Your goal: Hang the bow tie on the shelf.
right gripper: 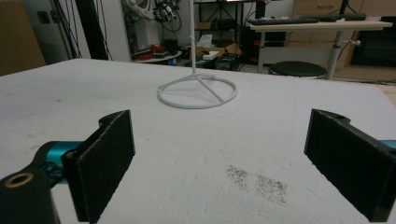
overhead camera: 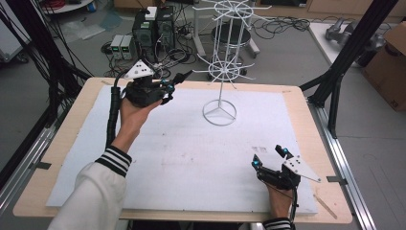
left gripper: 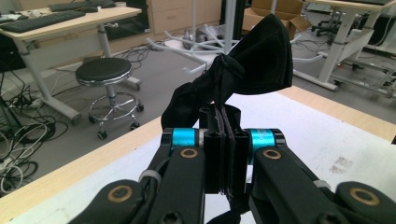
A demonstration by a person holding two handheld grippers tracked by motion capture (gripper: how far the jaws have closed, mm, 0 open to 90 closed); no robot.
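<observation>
My left gripper point(overhead camera: 171, 89) is lifted above the table's far left and is shut on a black fabric piece point(overhead camera: 184, 76). In the left gripper view the pads point(left gripper: 215, 135) are pressed together on the black fabric piece point(left gripper: 261, 60), which bunches up and rises beyond the fingertips. A white wire hook rack point(overhead camera: 223, 72) stands on a ring base point(overhead camera: 219, 113) at the far middle of the table, just right of the fabric. My right gripper point(overhead camera: 269, 155) rests near the front right, open with nothing between its jaws. The right gripper point(right gripper: 219, 158) faces the ring base point(right gripper: 197, 91).
A white mat point(overhead camera: 191, 158) covers the wooden table point(overhead camera: 306, 124). Beyond the far edge on the floor are computer boxes point(overhead camera: 153, 28), cables and a black stool point(overhead camera: 230, 33). Black frame posts point(overhead camera: 349, 52) rise at the right, with a cardboard box point(overhead camera: 390, 62) behind.
</observation>
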